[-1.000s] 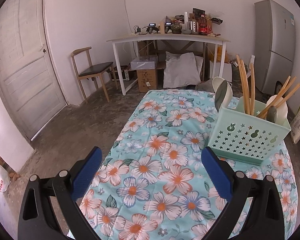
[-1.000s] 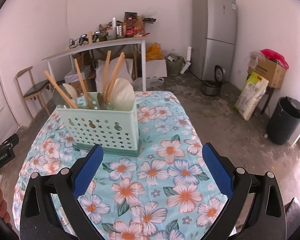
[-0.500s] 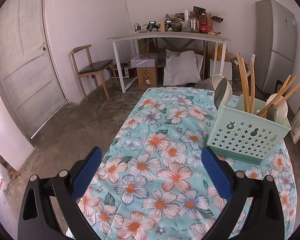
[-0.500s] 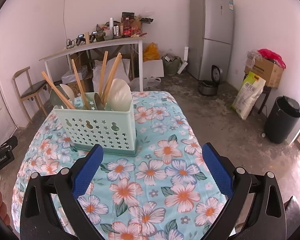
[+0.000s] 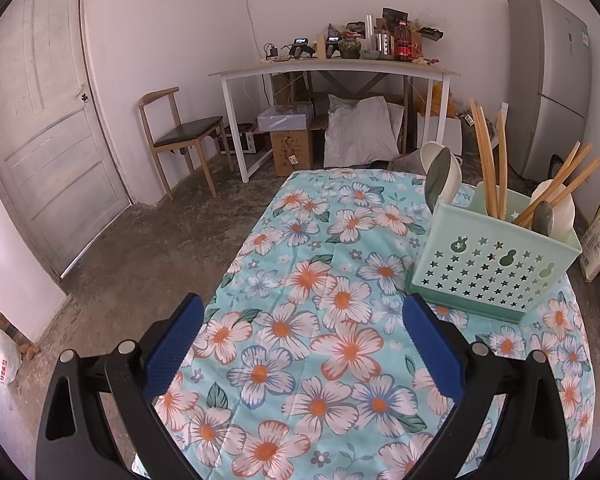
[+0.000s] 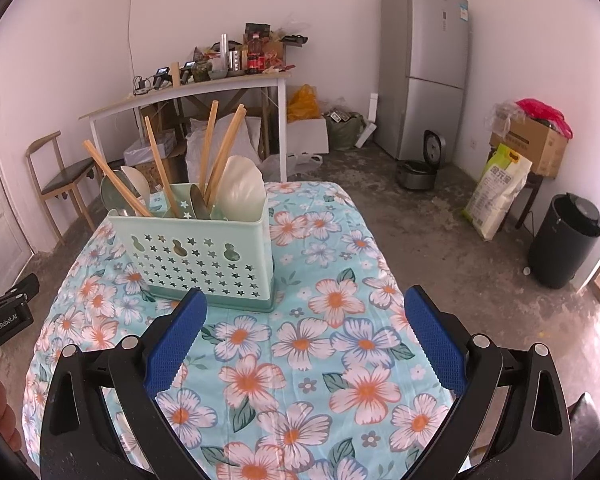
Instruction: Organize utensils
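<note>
A mint-green utensil holder [image 5: 494, 266] [image 6: 202, 258] with star cut-outs stands on the floral tablecloth [image 5: 320, 320] [image 6: 340, 340]. It holds wooden chopsticks [image 5: 486, 160] [image 6: 220, 152], white spoons [image 6: 240, 190] [image 5: 552, 208] and grey-green spoons [image 5: 438, 182] [image 6: 114, 196]. My left gripper [image 5: 302, 344] is open over the cloth, left of and nearer than the holder, with nothing between its fingers. My right gripper [image 6: 306, 344] is open too, hovering just in front of the holder and a little to its right. The left gripper's body [image 6: 6, 316] shows at the left edge of the right wrist view.
A white work table [image 5: 332, 70] loaded with clutter stands at the far wall, with boxes [image 5: 290, 146] and sacks under it. A chair [image 5: 180, 132] and a door [image 5: 40, 120] are at the left. A fridge [image 6: 424, 68], rice cooker [image 6: 420, 164], rice sack [image 6: 498, 190] and black bin [image 6: 564, 236] are at the right.
Both grippers have drawn back and risen slightly, so the holder sits a little farther off in each view. Their jaws stay open, and the holder has not moved.
</note>
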Available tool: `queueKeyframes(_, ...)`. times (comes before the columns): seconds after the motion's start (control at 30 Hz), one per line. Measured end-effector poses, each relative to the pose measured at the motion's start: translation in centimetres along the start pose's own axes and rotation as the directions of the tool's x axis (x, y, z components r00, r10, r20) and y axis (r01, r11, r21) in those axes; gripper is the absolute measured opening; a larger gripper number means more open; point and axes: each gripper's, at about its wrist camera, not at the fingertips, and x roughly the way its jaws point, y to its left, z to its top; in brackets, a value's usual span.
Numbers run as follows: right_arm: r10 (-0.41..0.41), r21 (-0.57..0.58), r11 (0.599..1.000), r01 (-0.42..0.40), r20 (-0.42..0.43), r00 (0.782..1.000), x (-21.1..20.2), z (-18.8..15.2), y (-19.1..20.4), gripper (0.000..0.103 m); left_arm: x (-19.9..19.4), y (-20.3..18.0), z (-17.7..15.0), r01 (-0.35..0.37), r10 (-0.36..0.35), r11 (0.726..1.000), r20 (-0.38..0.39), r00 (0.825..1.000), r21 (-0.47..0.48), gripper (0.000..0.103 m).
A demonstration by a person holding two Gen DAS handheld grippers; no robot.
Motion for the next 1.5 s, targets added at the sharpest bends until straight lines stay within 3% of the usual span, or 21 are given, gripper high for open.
queueKeyframes(1.5,0.007,-0.011,1.0,-0.007,-0.002,1.0,-0.13,0.35,0.19,0.095,0.17,-0.11,0.05,0.003,-0.003,1.0,-0.003,1.0,0.005,0.097)
